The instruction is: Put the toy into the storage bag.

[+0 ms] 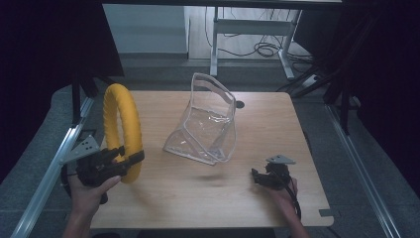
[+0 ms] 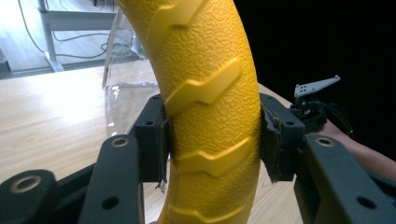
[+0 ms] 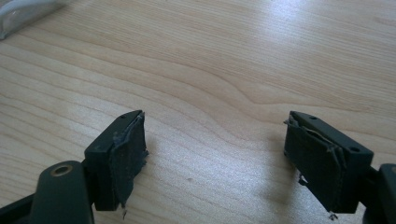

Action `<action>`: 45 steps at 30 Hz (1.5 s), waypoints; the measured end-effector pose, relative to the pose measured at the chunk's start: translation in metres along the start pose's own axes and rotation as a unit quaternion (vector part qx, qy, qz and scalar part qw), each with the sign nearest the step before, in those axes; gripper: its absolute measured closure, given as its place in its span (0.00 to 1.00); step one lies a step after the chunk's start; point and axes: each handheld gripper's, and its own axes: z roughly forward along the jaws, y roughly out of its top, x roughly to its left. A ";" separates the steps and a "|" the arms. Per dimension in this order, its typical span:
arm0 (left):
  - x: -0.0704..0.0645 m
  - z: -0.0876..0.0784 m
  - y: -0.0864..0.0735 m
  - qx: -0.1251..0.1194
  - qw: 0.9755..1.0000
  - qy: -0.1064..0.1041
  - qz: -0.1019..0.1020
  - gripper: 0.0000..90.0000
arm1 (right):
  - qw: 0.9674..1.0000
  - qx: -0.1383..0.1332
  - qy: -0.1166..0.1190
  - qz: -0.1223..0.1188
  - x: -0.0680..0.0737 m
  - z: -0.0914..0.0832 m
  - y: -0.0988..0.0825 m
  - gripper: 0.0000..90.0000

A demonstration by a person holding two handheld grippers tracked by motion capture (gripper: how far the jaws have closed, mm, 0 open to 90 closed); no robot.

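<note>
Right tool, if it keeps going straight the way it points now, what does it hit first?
Probably the bare wooden table: the open right tool tilts down at it with nothing between.

**Cut off, covered, or too dim to read**

In the left gripper view the yellow ring (image 2: pixel 210 107) runs out past the top and bottom edges, so its full loop is not seen there, and it covers the middle of the worktop (image 2: pixel 51 121) behind it. The left tongs (image 2: pixel 212 140) press on both its sides; their pads' faces are hidden against it. The clear bag (image 2: pixel 126 88) behind is mostly screened by the ring and blurred.

In the high view the person's forearms are cut by the bottom edge. The right tongs (image 1: pixel 260 177) are too small and dark there to read the gap. The surroundings at both sides are lost in darkness.

In the right gripper view a pale object (image 3: pixel 23 14) at the top-left corner is cropped and cannot be identified.
</note>
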 end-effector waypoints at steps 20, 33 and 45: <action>-0.012 0.018 0.020 -0.033 0.999 -0.030 0.004 0.56 | 1.000 0.001 0.000 -0.001 0.000 0.000 0.000 0.23; -0.016 0.026 0.031 -0.054 0.998 -0.041 0.003 0.56 | 1.000 0.002 -0.001 0.001 0.000 0.000 0.000 0.23; -0.020 0.032 0.041 -0.066 0.997 -0.050 0.004 0.56 | 1.000 0.002 -0.002 0.001 0.000 0.000 0.001 0.23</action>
